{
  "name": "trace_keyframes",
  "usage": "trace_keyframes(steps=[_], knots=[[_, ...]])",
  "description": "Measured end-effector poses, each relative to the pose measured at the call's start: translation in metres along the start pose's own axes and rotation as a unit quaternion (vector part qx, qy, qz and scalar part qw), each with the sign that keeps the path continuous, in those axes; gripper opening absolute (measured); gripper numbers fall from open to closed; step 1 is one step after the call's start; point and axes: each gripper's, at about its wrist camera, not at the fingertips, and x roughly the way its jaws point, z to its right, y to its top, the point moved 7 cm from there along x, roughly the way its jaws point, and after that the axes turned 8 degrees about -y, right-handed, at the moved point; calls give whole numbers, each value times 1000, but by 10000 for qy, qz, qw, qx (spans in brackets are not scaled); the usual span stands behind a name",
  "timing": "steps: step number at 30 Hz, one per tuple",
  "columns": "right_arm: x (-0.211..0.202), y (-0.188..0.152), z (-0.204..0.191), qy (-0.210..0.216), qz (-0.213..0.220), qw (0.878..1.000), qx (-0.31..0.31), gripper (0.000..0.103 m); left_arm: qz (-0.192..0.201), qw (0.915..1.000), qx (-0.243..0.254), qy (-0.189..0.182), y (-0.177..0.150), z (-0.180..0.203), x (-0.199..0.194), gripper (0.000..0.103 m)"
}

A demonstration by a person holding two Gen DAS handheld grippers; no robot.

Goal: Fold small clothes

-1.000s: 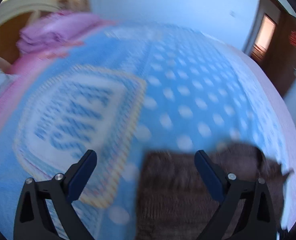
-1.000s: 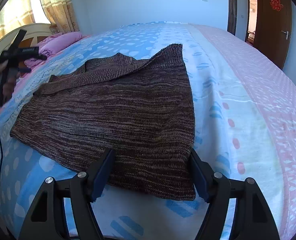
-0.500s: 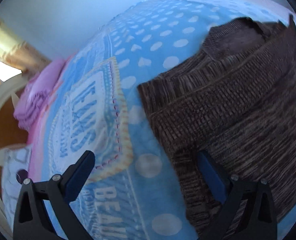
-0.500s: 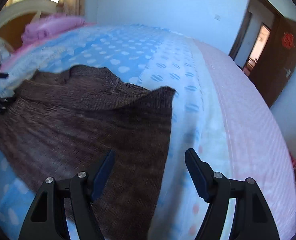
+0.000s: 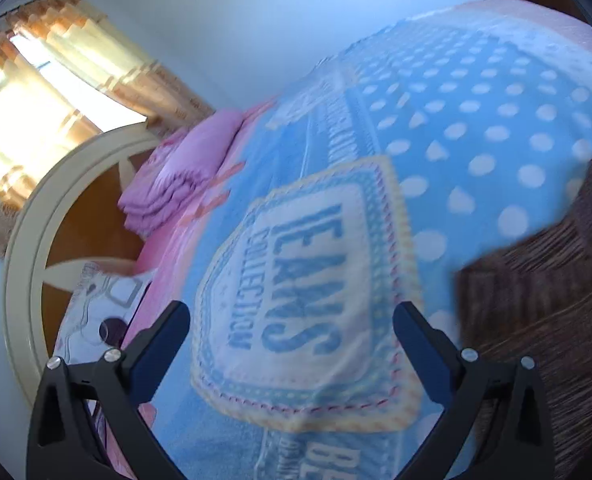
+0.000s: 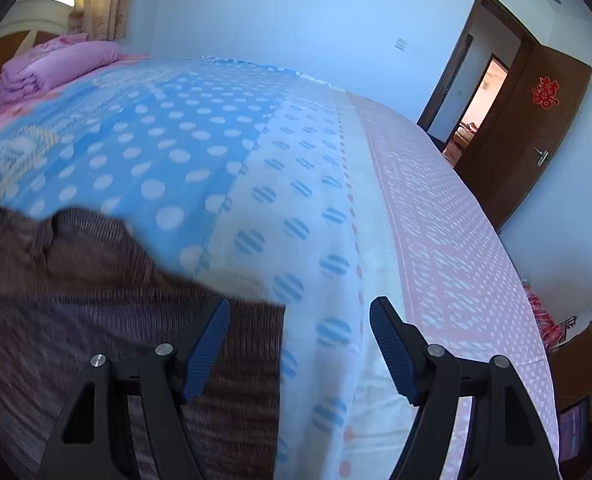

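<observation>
Both tongs stood wide with nothing between their fingers: the left tongs (image 5: 289, 326) hung over the printed blue patch of the bed cover (image 5: 476, 120), and the right tongs (image 6: 300, 320) straddled the far right corner of the brown knitted garment (image 6: 75, 300), one finger over the knit and the other over bare bedding. A second earlier the right wrist view had looked across the whole garment from its near hem; now that view had travelled up and along it, so that only the collar end and the right edge showed at lower left. The left wrist view had swung meanwhile from the garment's edge half a second ago to the bed cover beside it, with the knit pushed to the right margin of its picture. The garment lay spread on the bed, partly doubled near the collar, and neither tool had hold of it. Judging by this, the person was repositioning at the garment's far end, probably to take corners for the next fold, which had not yet begun.
</observation>
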Motion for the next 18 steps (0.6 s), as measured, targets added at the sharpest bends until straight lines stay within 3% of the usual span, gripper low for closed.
trace_keyframes(steps=[3, 5, 8, 12, 15, 18], knots=[[-6, -23, -4, 269, -119, 9996, -15, 73, -65, 9989, -341, -313, -11, -2, 1, 103], [-14, -28, -10, 326, -71, 9994, -57, 73, 188, 9964, -394, -727, -14, 6, -19, 103], [-20, -33, -26, 469, -45, 9979, -447, 73, 418, 9899, 375, -1305, -18, 60, -57, 103], [-31, -27, -41, 508, 211, 9972, -504, 73, 645, 9747, 1343, -1665, -18, 138, -87, 103], [-44, -27, -48, 679, 315, 9965, -383, 73, 683, 9716, 1769, -1418, -8, 181, -79, 103], [-56, -34, -49, 687, 451, 9957, -431, 73, 770, 9747, 2046, -456, 11, 182, -51, 103]])
